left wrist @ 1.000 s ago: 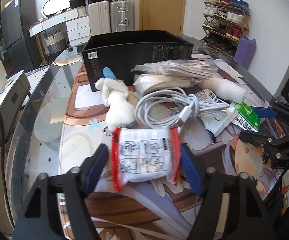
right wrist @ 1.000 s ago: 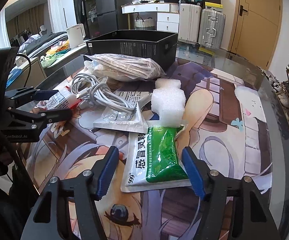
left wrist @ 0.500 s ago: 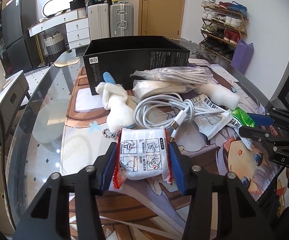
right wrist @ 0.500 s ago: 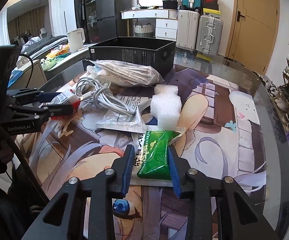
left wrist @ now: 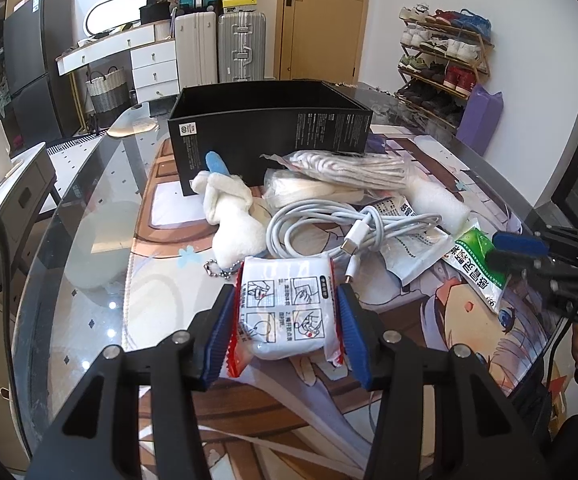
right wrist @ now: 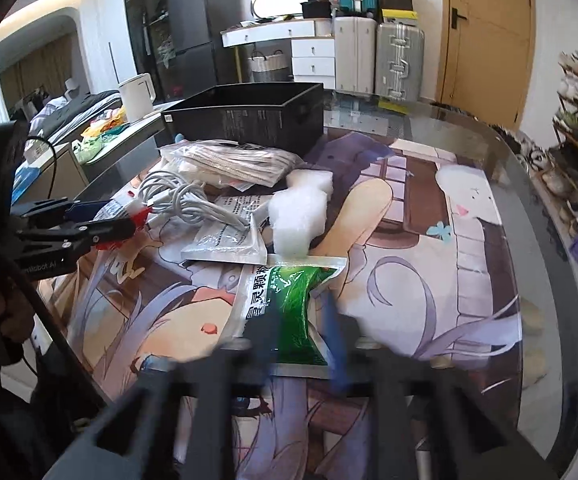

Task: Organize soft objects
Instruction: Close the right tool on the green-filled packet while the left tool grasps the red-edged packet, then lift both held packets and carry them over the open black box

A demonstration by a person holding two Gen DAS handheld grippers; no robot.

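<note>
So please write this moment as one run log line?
left gripper: shut on red-edged white packet | right gripper: shut on green medicine sachet, blurred | black box: open, behind pile

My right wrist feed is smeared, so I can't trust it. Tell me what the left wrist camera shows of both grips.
Observer: The right gripper has its fingers closed on the edge of the green sachet.
Operator: Now the left one.
Observer: The left gripper presses its pads against both red-edged sides of the white packet.
Operator: Report anything my view misses.
Observer: A white plush toy with a ball chain lies in front of the black box, left of the coiled cable.
</note>
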